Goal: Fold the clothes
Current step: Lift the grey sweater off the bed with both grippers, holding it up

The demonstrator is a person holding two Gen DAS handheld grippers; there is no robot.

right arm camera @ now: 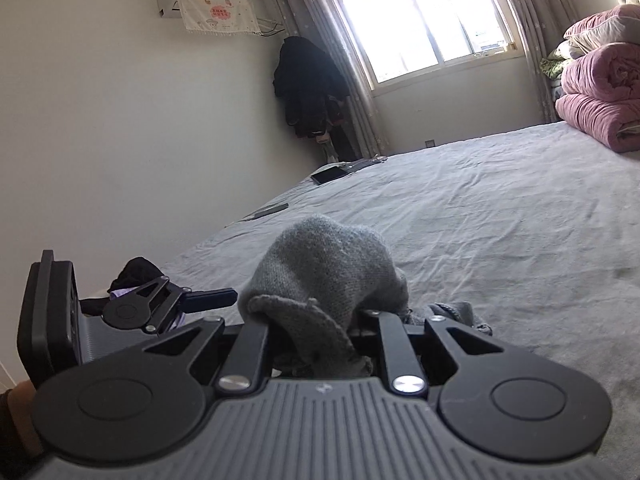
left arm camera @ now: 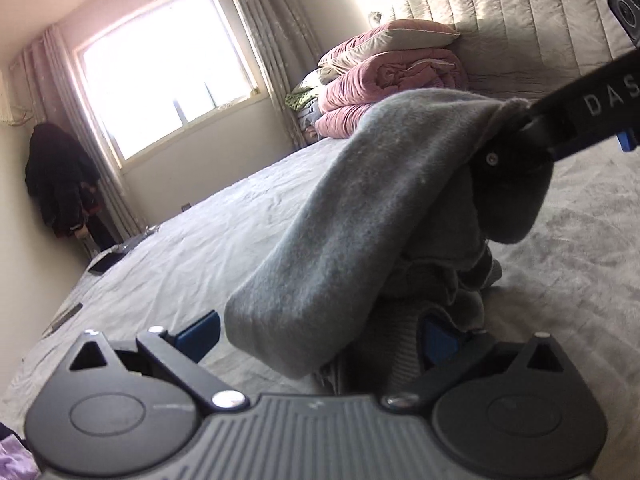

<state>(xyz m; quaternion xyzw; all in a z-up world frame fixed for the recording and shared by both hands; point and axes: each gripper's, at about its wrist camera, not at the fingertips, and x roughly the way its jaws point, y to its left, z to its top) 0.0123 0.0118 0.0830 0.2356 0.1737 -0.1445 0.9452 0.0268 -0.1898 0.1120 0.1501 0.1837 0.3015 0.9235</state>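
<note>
Above bed [right arm camera: 480, 216], right gripper [right arm camera: 320, 320] clamps grey garment [right arm camera: 320, 252].

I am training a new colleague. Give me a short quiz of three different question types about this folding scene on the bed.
1. True or false: the right gripper is shut on the grey garment.
2. Which stands under the window, at the far right end of the bed? A) a laundry basket B) a stack of pink quilts C) a chair
3. Fill in: the left gripper has its blue fingers ____, with grey cloth draped between them.

Key: 1 true; 2 B; 3 open (spread apart).
</note>
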